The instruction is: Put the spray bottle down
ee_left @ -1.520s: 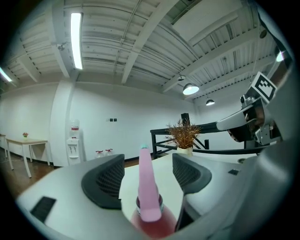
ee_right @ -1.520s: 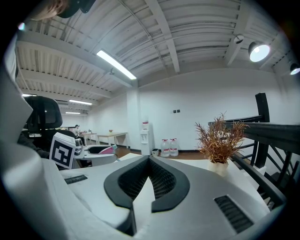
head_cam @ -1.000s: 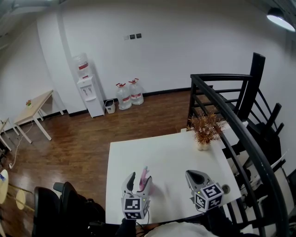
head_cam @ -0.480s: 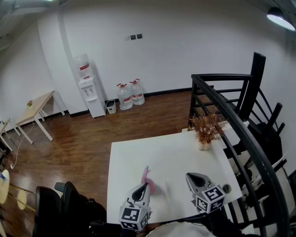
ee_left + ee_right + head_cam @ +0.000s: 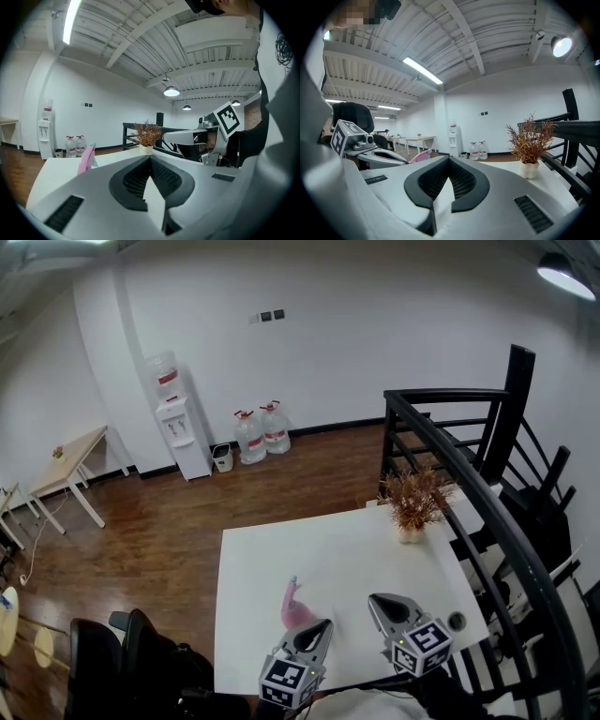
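Spray bottle (image 5: pixel 296 607) upright on table (image 5: pixel 347 549), long axis vertical, left tongs (image 5: pixel 318 628) and right tongs (image 5: pixel 382 603) pressed together

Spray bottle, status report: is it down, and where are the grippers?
Left gripper shut, empty. Right gripper shut, empty. Spray bottle upright on table, clear of both. Potted plant at far edge, not in the way.

The spray bottle (image 5: pixel 296 607) looks like pink plastic with a slight gloss. The surface (image 5: pixel 281 559) is white, smooth and matt. The left tongs (image 5: pixel 319 627) and right tongs (image 5: pixel 381 602) have matt grey plastic shells and black ribbed pads (image 5: pixel 135 180). The floor (image 5: pixel 169 521) is glossy brown wood boards. The railing (image 5: pixel 450 457) looks like black painted metal.
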Tool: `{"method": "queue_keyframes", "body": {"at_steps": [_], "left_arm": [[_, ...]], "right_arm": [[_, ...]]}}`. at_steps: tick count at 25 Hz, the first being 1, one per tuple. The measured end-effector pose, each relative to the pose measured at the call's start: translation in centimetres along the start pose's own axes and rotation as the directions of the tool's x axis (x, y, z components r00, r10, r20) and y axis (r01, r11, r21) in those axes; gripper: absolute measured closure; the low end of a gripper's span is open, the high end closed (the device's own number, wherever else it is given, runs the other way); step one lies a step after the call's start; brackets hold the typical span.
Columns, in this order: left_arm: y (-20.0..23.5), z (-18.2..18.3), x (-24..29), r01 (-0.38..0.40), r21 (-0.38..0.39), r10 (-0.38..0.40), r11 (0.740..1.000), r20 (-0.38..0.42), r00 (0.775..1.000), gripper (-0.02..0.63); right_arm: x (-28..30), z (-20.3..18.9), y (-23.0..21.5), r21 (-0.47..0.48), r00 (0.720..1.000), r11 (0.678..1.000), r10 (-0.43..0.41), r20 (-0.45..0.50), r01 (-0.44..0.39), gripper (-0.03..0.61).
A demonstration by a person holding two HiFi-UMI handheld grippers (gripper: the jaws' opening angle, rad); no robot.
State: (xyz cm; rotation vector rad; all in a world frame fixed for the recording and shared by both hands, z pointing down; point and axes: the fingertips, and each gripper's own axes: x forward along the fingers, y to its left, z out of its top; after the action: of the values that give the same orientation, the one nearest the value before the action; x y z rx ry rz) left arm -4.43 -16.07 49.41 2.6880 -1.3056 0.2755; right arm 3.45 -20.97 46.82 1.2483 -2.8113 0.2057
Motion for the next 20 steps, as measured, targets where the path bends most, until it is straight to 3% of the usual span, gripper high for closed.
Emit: {"method": "queue_keyframes", "body": {"at_steps": [7, 20], "left_arm": [[0.5, 0.1, 0.7, -0.016, -0.045, 0.015, 0.999, -0.013, 1.0, 0.62], [0.1, 0.0, 1.2, -0.013, -0.06, 0.011, 0.998, -0.041, 0.999, 0.62]], "right_arm": [[-0.1, 0.2, -0.3, -0.009, 1.0, 1.0, -0.009, -0.01, 0.009, 0.607], [-0.2, -0.1, -0.8, 0.018, 1.0, 1.0, -0.016, -0.022, 0.016, 0.607]]}}
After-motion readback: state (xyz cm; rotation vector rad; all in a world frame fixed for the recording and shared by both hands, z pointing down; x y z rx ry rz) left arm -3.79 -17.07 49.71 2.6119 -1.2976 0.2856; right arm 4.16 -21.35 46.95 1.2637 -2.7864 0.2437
